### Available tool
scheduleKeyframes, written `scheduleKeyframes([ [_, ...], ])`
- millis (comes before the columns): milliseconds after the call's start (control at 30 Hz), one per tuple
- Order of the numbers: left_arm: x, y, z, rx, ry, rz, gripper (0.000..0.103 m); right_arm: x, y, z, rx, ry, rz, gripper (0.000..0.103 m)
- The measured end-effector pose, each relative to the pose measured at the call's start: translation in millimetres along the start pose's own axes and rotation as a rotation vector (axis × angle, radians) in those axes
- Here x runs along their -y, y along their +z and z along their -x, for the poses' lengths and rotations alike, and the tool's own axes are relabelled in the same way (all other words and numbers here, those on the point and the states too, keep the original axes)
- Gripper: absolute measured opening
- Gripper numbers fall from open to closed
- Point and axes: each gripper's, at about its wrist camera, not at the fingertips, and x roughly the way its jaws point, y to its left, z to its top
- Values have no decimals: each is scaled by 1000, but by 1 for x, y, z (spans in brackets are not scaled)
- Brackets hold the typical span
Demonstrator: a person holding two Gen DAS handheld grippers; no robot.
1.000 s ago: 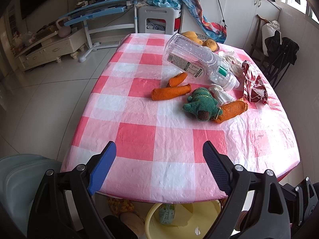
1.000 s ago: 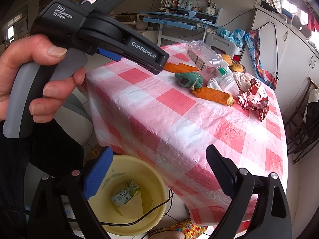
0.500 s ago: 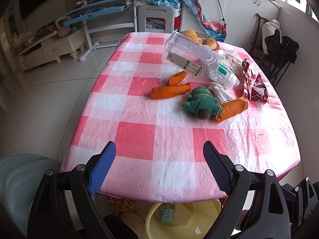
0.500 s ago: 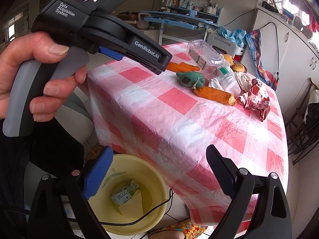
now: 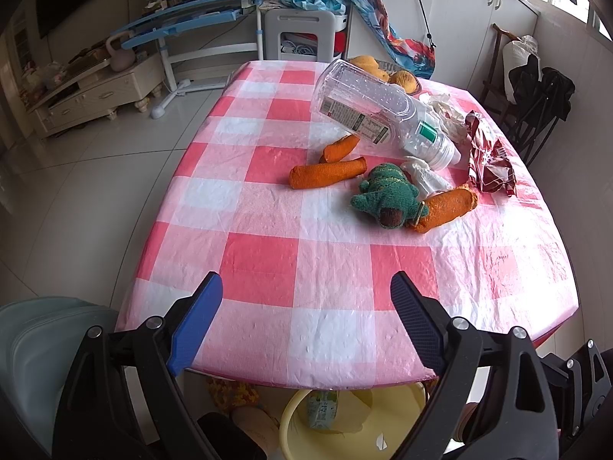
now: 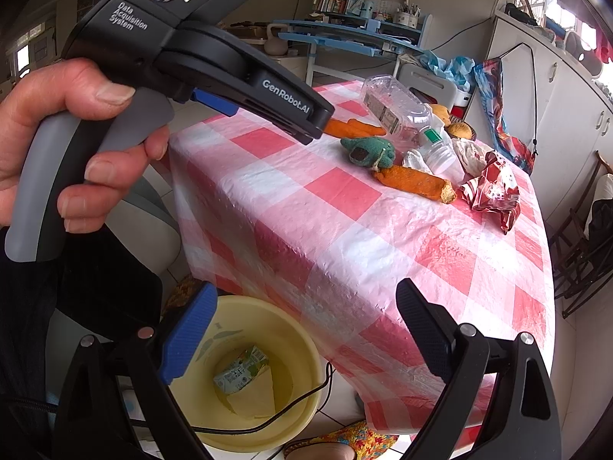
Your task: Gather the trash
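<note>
- At the near edge of the bench (image 5: pixel 268 268), in the left wrist view, the left claw (image 5: pixel 306 306) hangs with its jaws spread wide and nothing between them; set against the frames of a second ago, it has not shifted and the jaws have not closed.
- Farther along the checked cloth, the trash has stayed put too: the clear plastic bottle (image 5: pixel 375 115) lies on its side, crumpled white tissue (image 5: pixel 425 178) sits just beside its neck, and the red snack wrapper (image 5: pixel 490 161) lies beyond. Orange knitted carrots (image 5: pixel 325 174) and a green knitted toy (image 5: pixel 387 195) lie among them.
- Below the bench edge, the yellow bin (image 5: pixel 291 425) shows a carton already inside.
- Over the bin in the right wrist view, the right claw (image 6: pixel 306 326) is likewise released and empty, matching the earlier frames. The yellow bin (image 6: pixel 306 383) sits on the floor below it, with the green carton (image 6: pixel 239 368) resting in it.
- To the upper left, a hand (image 6: pixel 69 145) grips the handle of the left claw (image 6: pixel 320 126), whose tip points toward the pile.
- Nothing has changed in this second, so the task reads as paused between items: one piece is binned, and the bottle, tissue and wrapper are not yet collected.
</note>
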Motion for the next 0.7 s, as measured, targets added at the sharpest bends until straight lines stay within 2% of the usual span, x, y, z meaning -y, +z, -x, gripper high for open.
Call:
scheduleKeyframes([
  [400, -2, 0, 0, 3, -1, 10, 86, -3, 3, -1, -1, 22, 24, 90],
  [600, -14, 1, -1, 1, -46, 85, 86, 18, 20, 0, 6, -11, 137, 90],
  [700, -9, 9, 0, 8, -49, 73, 86, 31, 29, -7, 3, -32, 194, 90],
])
